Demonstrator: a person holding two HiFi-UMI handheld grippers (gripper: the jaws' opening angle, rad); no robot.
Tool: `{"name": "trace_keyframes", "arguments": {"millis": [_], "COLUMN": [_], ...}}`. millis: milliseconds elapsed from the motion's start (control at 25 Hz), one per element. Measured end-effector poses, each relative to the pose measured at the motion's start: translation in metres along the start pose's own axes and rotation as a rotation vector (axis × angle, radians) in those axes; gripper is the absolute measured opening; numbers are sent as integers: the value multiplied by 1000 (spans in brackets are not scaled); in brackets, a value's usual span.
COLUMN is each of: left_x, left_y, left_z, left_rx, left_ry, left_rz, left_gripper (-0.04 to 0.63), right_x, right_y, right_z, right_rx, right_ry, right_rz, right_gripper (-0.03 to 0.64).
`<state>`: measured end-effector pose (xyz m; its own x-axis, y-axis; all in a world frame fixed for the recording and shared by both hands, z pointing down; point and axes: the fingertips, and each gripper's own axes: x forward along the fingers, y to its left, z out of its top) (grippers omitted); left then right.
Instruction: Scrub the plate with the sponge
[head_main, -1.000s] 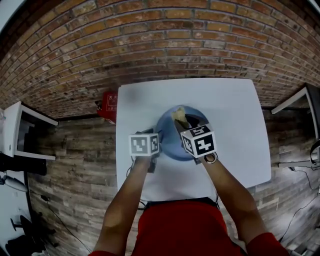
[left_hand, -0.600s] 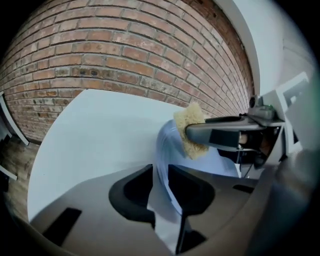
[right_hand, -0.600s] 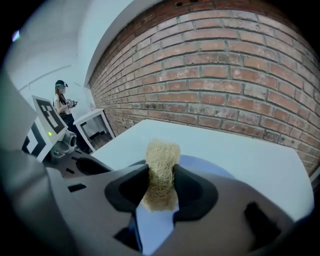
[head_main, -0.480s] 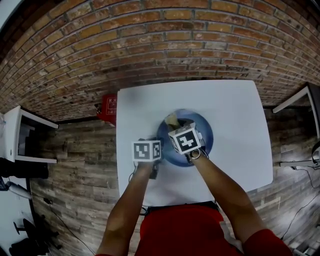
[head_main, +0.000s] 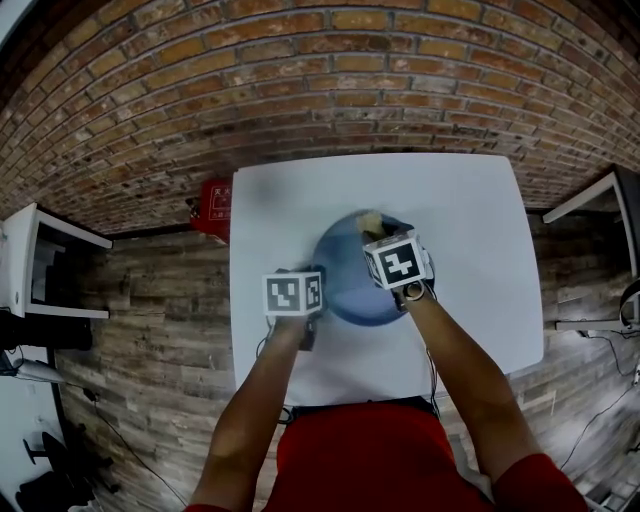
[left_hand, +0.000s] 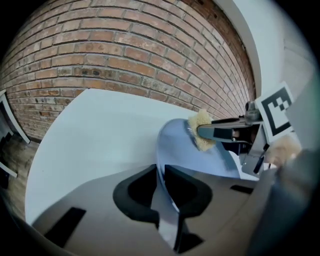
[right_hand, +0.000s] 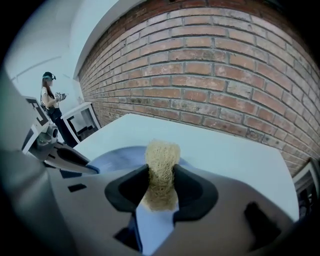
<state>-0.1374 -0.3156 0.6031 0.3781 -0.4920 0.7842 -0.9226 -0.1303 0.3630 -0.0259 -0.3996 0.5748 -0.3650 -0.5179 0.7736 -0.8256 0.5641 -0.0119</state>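
Note:
A blue plate (head_main: 350, 272) lies on the white table (head_main: 470, 230). My left gripper (head_main: 312, 298) is at the plate's left rim. In the left gripper view its jaws (left_hand: 161, 175) are closing, and the thin rim of the plate (left_hand: 185, 145) stands pinched between the dark pads. My right gripper (head_main: 385, 240) is over the plate's far right part, shut on a tan sponge (head_main: 372, 222). In the right gripper view the sponge (right_hand: 161, 165) sticks out past the pads, above the plate (right_hand: 117, 157). The left gripper view shows the sponge (left_hand: 202, 129) against the plate's inner face.
A brick wall runs behind the table. On the wooden floor to the left are a red object (head_main: 213, 205) and a white shelf unit (head_main: 40, 260). A person (right_hand: 51, 100) stands far off in the right gripper view. Another table edge (head_main: 600, 195) shows at the right.
The right gripper with the sponge swept left across the plate, then back toward its far right side. The left gripper stayed at the plate's left rim.

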Motion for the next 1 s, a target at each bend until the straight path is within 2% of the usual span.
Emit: {"name": "trace_keyframes", "arguments": {"millis": [160,320,400,520,720,840,1000], "left_x": [0,-1,-1,-1,0,-1,-1], "left_y": [-1,0,0,0,-3,-3,-1], "left_z": [-1,-3,-3,-2,-2,-1,-1], "left_rx": [1,2,4,3,-11,-14,-15], "left_ry": [-2,-8,-10,-13,-19,-25,-27], "left_rz": [0,4,5,2,-4,-4,1], "left_gripper": [58,58,58,58,57,55,55], "right_x": [-12,-20,-24,-25,-14,-8,-7], "right_y": [-29,-31,-16,23,85,104,93], "right_z": [-15,-22,-17,-6,2,-2,-10], "right_rx": [25,33,47,80,75,49,46], "right_ry": [19,17,0,-21,-2,22,37], "right_rz": [-49,-59,-28,65,187,210,190], "right_gripper": [153,153,153,153,153,153,153]}}
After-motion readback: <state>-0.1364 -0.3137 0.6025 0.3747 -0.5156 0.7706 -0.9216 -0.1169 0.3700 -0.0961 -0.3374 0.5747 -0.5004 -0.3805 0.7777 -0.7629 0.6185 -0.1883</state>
